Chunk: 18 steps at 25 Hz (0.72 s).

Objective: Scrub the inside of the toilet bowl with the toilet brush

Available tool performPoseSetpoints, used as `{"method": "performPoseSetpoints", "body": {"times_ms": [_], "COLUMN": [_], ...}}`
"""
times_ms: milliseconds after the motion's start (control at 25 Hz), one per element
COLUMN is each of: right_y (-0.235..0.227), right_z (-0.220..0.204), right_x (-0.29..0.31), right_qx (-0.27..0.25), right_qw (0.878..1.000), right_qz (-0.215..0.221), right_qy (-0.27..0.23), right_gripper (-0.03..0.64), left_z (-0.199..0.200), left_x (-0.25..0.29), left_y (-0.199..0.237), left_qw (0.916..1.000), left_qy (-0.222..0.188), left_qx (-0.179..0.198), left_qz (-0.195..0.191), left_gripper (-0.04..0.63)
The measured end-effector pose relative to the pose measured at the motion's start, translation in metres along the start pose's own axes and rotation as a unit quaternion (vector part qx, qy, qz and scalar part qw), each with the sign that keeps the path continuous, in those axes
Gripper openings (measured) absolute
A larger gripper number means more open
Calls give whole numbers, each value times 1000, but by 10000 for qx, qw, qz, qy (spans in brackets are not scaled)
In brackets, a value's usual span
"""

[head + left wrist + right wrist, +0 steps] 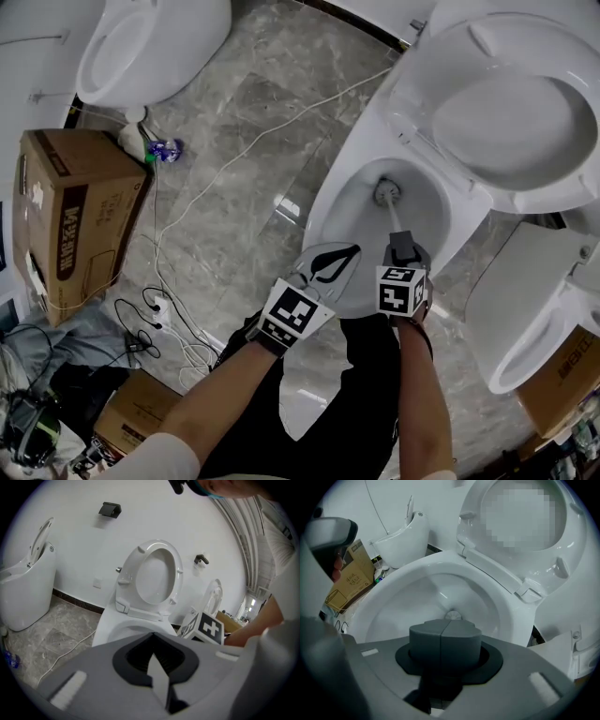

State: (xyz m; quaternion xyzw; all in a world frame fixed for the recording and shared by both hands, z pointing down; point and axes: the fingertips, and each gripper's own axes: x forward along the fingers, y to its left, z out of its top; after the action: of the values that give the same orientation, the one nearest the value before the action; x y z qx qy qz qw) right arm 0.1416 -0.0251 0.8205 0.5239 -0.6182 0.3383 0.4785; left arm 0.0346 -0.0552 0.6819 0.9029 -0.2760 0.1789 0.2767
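Pinches the brush (395, 217) by its handle in the right gripper (405, 251), jaws pressed together on it above the near rim of the bowl (349, 214). Reaches the brush head down to the bottom of the bowl, at the drain. Aims the right gripper (445, 641) into the white bowl (403, 606) in its own view, the round brush head just past the jaw tips. Holds the left gripper (328, 264) just beside the right, over the bowl's front edge, jaws spread with nothing between them. Points the left gripper (154, 656) toward the raised seat (152, 576) and the wall behind. Shows 1 box (75, 216) on the floor at left, near a 2nd toilet (150, 42), and a white cable (234, 155) trailing across the floor (244, 216).
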Motion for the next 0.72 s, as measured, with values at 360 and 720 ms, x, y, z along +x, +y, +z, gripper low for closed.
{"method": "performPoseSetpoints", "body": {"times_ms": [360, 720], "right_y": [4, 3], "right_z": [-4, -7], "right_x": [20, -27], "right_qx": [109, 516], "right_qw": [9998, 9986], "right_qz": [-63, 47], "right_qy": [127, 59], "right_gripper": [163, 163], "left_z": [3, 20], "left_x": [14, -9], "left_y": [0, -17], "left_qw": [10000, 9999], "left_qy": [-4, 35], "left_qx": [4, 46], "left_qz": [-43, -90], "left_gripper": [6, 6]}}
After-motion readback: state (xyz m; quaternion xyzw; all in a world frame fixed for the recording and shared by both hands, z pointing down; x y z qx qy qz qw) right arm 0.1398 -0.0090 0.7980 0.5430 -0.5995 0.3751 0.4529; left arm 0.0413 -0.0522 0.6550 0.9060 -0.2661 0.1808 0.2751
